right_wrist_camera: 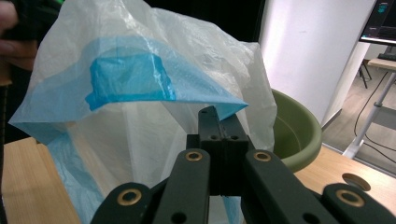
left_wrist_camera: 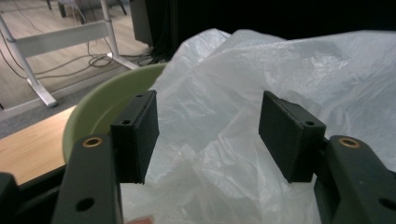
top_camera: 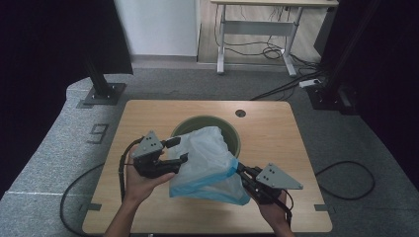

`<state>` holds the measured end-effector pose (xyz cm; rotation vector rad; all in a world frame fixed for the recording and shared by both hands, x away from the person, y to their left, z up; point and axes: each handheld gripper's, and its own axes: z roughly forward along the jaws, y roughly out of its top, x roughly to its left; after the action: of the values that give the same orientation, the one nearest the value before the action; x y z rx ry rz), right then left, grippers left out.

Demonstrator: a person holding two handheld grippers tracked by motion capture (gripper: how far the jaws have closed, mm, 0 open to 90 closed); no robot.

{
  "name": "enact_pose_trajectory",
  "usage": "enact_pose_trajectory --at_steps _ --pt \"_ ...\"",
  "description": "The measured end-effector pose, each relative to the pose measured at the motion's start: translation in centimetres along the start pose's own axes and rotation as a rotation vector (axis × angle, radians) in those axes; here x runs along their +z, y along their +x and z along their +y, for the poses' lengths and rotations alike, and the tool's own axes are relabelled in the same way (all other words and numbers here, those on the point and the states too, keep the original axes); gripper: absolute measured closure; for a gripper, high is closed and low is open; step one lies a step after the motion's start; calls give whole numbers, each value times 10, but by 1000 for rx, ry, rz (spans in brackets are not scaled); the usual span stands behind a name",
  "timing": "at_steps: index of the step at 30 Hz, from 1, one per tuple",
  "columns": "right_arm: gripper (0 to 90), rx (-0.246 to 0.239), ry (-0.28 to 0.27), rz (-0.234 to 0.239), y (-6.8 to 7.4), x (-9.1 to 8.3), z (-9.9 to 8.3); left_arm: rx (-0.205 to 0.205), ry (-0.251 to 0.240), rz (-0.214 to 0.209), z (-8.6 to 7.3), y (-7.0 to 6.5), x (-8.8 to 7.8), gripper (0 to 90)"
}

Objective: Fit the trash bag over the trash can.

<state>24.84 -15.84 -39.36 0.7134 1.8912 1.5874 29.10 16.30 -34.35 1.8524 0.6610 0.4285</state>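
right tongs (right_wrist_camera: 219, 135) pinching plastic bag (top_camera: 207, 160) by its blue edge, bag draped lengthwise into green bowl (top_camera: 232, 131) — left tongs (left_wrist_camera: 210, 135) spread

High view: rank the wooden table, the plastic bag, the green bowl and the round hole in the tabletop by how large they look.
1. wooden table, by far the largest.
2. plastic bag.
3. green bowl; the bag hides much of it, so its place against the bag is unsure.
4. round hole, the smallest.

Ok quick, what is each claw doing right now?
Left claw: open, jaws apart in front of the plastic bag, not pinching it.
Right claw: shut on the bag's blue-edged rim.
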Motion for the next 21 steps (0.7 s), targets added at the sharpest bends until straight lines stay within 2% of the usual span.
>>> enact_pose_trajectory --at_steps 3,9,16,17,21 --pt "888 16 2 -8 -4 -3 -3 -9 -14 -3 -1 1 -8 377" --pt "888 30 12 -27 -11 -8 -5 7 -6 -36 -1 -3 -16 374" --pt "888 25 25 -26 -10 -7 -4 5 17 -100 -5 -8 -5 372" --pt "888 22 27 -27 -9 -6 -3 4 17 -120 -4 -11 -3 369" --pt "888 16 45 -37 -5 -3 -1 21 21 -129 2 -20 1 354"
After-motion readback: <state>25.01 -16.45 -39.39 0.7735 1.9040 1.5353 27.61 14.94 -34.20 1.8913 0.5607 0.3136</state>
